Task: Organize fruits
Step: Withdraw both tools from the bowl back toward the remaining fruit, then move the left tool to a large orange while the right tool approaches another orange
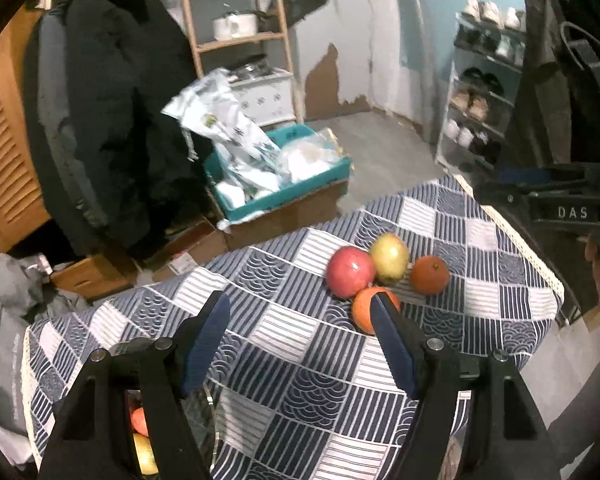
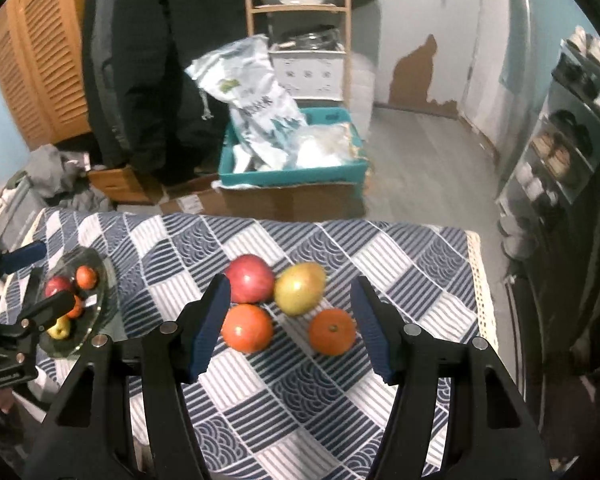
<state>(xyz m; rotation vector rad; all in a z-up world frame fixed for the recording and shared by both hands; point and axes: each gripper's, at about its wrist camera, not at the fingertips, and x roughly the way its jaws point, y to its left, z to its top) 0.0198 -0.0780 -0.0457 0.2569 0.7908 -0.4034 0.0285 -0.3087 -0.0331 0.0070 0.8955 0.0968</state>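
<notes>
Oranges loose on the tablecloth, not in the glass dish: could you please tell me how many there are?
2: the left orange sits in front of the red apple; the right orange sits in front of the yellow-green apple. None seems hidden there.

Your surface [image 2: 400, 264] under matt woven checked cloth, glossy smooth-skinned red apple [image 2: 250, 279], clear shiny glass dish [image 2: 100, 280], slatted wood cabinet [image 2: 40, 60]
</notes>
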